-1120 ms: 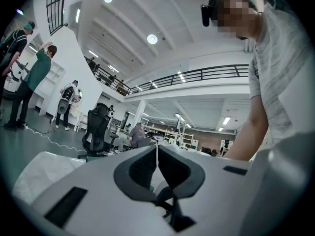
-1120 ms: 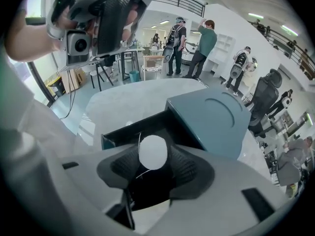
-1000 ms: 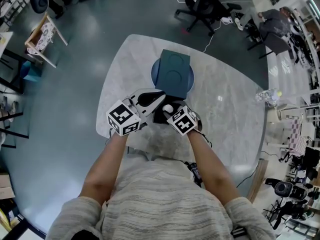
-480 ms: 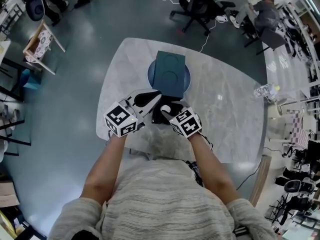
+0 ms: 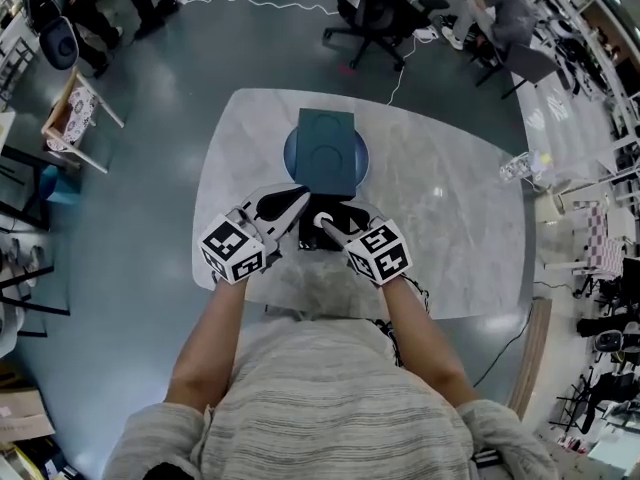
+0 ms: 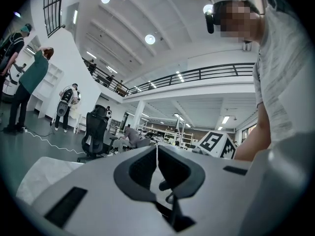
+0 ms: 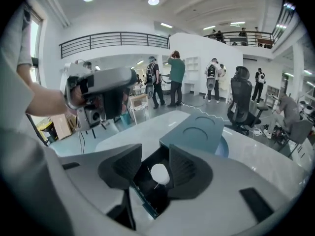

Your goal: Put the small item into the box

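Right tool (image 5: pixel 330 226) raised off box (image 7: pixel 143 183), empty jaws closing slightly, white item (image 7: pixel 159 174) left inside

box (image 7: pixel 143 183): near edge hidden under right gripper (image 7: pixel 155 167) | blue disc (image 5: pixel 291 154): mostly covered by teal lid (image 5: pixel 326 151) | small item (image 5: pixel 325 220): too small to identify | table (image 5: pixel 450 238): near edge partly behind forearms (image 5: pixel 215 338)

- Glossy grey-blue floor (image 5: pixel 150 168); white cable (image 5: pixel 270 6) trailing across it.
- Pale marble table (image 5: pixel 440 228), rounded corners.
- Black office chair (image 5: pixel 375 8) beyond the table.
- White walls; railed mezzanine (image 6: pixel 197 75); round ceiling lights (image 6: pixel 150 39) lit.
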### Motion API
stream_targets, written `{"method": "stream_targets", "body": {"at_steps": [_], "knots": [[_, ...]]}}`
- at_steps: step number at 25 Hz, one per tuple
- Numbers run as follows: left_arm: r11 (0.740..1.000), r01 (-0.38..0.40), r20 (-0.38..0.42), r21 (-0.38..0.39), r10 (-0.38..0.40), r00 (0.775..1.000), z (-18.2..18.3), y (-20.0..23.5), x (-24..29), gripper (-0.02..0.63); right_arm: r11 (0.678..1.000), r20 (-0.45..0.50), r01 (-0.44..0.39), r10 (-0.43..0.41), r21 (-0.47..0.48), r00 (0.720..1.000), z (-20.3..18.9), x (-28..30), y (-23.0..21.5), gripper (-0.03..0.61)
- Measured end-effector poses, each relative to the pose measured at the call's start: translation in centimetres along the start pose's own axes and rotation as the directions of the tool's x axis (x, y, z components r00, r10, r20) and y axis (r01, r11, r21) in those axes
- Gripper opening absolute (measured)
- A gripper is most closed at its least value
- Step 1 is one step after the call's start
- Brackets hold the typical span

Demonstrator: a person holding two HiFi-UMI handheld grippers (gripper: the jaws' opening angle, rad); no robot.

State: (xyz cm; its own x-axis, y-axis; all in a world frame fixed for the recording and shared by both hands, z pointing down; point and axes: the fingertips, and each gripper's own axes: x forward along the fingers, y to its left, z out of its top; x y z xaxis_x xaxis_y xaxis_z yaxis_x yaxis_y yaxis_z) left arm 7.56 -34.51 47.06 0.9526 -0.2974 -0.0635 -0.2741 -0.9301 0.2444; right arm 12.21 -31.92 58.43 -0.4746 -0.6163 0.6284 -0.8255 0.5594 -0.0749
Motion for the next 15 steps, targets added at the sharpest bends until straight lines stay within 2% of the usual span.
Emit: {"method": "stream_targets", "body": {"at_steps": [7,15], "knots": [[1.0,0.007,0.009,0.014,-0.007,1.0,1.1,-1.0,0.0,0.021,0.999,0.133,0.033,-0.035,0.014,0.991,2.9,-3.4,0.3,0.132],[0.999,0.008,0.025,0.042,-0.009,1.0,2.4,-2.1,-0.1,0.021,0.998,0.258,0.062,-0.063,0.013,0.964,5.9,-7.0,0.6,0.052]]}}
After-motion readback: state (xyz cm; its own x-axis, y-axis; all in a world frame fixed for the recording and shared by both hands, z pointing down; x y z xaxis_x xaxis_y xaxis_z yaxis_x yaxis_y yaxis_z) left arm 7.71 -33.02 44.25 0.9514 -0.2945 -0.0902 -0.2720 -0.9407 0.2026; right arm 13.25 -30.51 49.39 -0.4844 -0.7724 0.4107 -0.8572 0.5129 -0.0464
